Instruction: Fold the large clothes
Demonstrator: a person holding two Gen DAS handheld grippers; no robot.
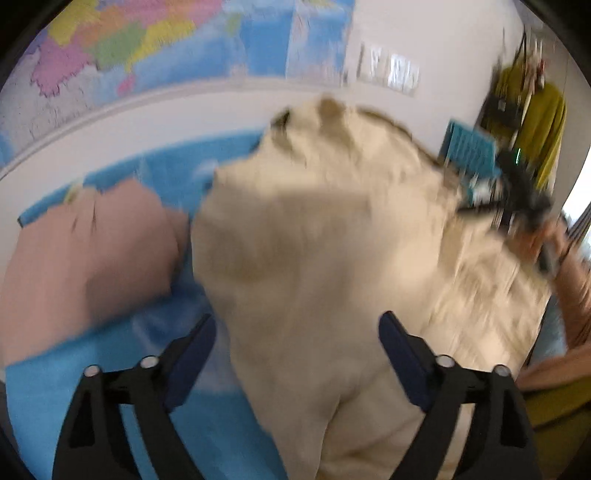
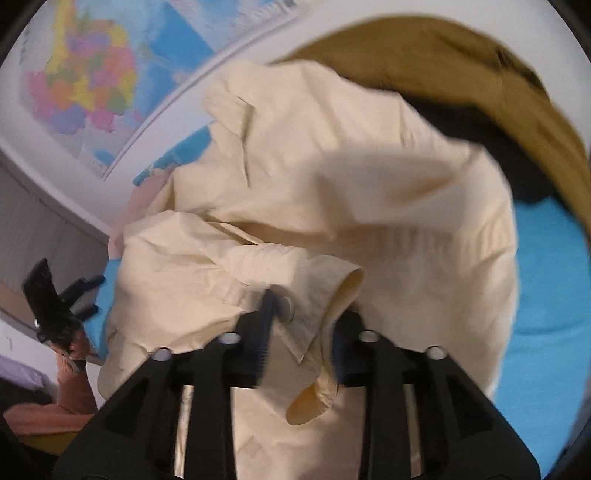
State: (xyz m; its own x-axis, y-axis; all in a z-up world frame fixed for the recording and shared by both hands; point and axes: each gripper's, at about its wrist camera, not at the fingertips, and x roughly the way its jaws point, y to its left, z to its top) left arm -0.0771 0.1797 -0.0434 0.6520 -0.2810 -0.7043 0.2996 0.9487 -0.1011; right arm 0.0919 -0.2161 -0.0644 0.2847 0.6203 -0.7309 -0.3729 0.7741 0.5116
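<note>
Presently: right gripper [image 2: 301, 330], jaws clamped on a cuff of the cream shirt [image 2: 332, 177]. Left gripper [image 1: 297, 354], jaws wide apart, nothing held, over the shirt. Shirt rumpled on blue cloth [image 2: 546, 295]; pink garment [image 1: 85, 251] just beside.

This looks like an office or classroom-like workroom put to use for handling laundry. Large coloured wall maps [image 1: 122, 48] hang on a plain white wall [image 1: 436, 33], with small papers [image 1: 388, 72] pinned beside them. An olive-yellow coat [image 1: 543, 125] hangs on a rack in the corner near a bright opening at the edge of view. A worktop under a bright blue cover [image 2: 546, 295] carries loose clothes: a cream shirt [image 2: 295, 166], a pink garment [image 1: 85, 251] and a mustard-brown one [image 2: 443, 55]. A grey panelled cabinet front [image 2: 33, 206] stands below the maps.
</note>
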